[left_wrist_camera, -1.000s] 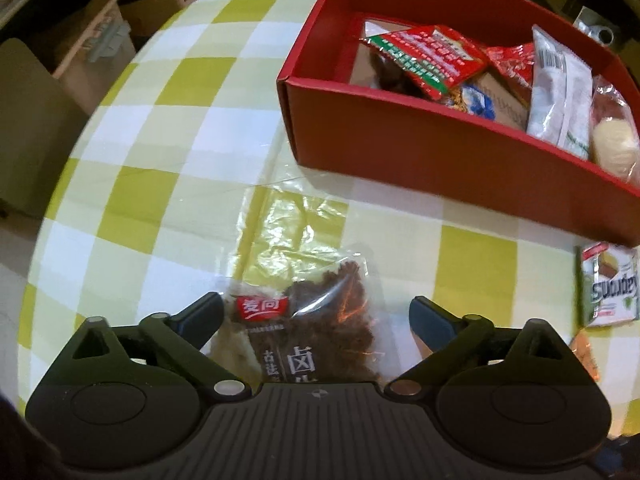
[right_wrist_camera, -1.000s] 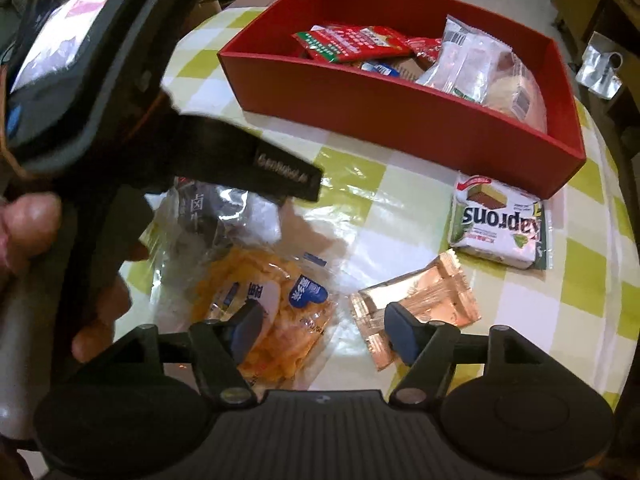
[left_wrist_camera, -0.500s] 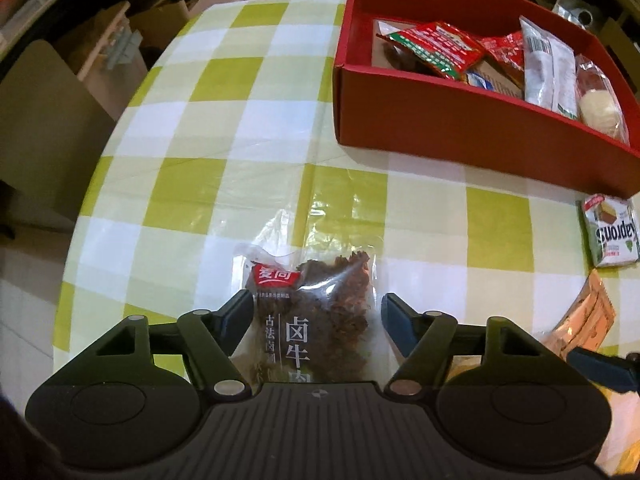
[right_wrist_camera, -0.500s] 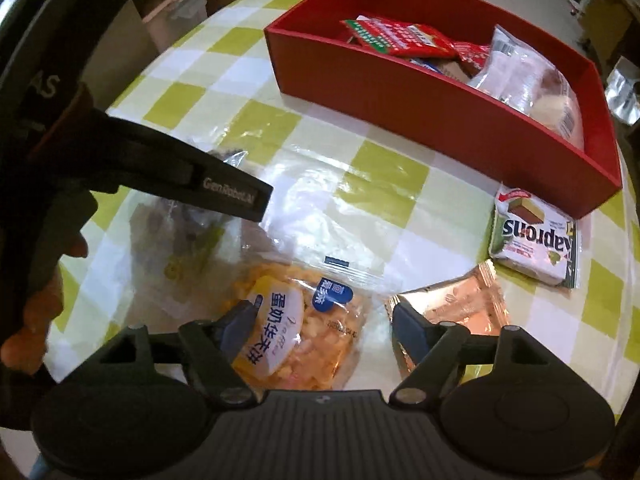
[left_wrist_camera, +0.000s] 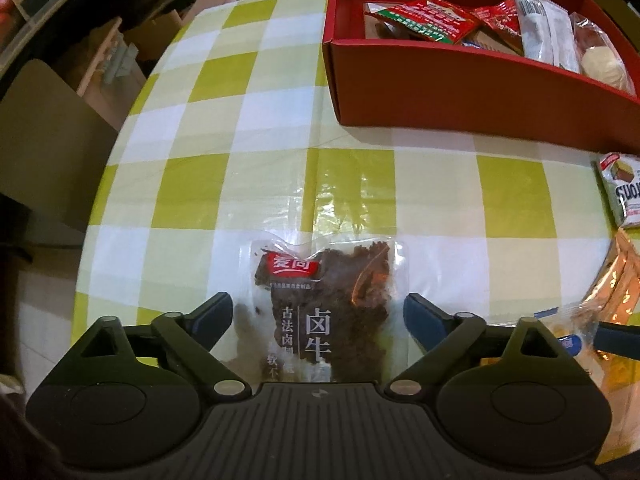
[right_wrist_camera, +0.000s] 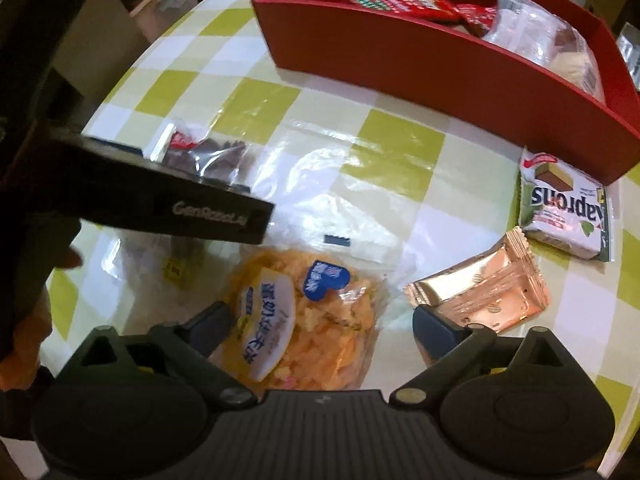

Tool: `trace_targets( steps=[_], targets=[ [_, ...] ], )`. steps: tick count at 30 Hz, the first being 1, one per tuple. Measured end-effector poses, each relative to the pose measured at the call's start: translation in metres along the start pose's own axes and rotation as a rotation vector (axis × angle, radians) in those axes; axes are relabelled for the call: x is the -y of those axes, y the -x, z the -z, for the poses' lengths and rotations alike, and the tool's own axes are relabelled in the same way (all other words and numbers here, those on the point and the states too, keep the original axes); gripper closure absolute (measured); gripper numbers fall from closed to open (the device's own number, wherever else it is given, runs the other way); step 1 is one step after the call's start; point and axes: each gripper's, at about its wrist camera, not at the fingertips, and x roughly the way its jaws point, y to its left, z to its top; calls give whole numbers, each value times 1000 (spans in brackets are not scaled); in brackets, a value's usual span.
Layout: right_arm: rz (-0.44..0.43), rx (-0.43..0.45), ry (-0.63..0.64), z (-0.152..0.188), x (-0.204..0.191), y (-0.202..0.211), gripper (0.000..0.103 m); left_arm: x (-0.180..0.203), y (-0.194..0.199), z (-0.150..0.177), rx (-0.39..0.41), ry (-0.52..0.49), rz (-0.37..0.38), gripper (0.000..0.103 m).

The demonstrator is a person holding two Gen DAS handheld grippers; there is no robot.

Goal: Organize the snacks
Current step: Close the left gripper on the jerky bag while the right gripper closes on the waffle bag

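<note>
**Two snack packets framed by widening jaws**

The dark jerky packet (left_wrist_camera: pixel 324 308) lies on the checked tablecloth (left_wrist_camera: pixel 240 128) between the left gripper (left_wrist_camera: pixel 318 314), jaws opening, pads clear. The orange snack packet (right_wrist_camera: pixel 308 320) sits likewise in the opening right gripper (right_wrist_camera: pixel 320 324). The red box (left_wrist_camera: pixel 460 88) stands at one o'clock.

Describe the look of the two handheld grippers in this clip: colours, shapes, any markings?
Both match: the left gripper and right gripper have a ribbed dark-grey body, two round black housings, angular black linkage arms with silver pivot pins, and dark blue pads at the fingertips. In the right wrist view, the left unit's black side bar bears pale "GenRobot.AI" lettering. No cables or sleeves are visible.
</note>
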Motion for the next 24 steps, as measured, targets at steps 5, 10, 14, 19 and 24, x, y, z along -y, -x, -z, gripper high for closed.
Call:
trace_targets(
  steps=[5,10,14,19,24],
  targets=[
    [5,-17,30,0,-5,-5,0,-1,0,-1,-1,-7,3,7],
    [31,-23,49,0,-10,-8,0,2,3,2,11,-29,-4,7],
    [38,-25,74,-3,-14,-13,0,4,4,4,26,-56,-12,7],
    [37,29,55,3,-11,-8,0,6,9,8,47,-79,3,10],
    [89,48,77,5,-7,3,16,6,12,17,80,-112,8,11]
  ],
)
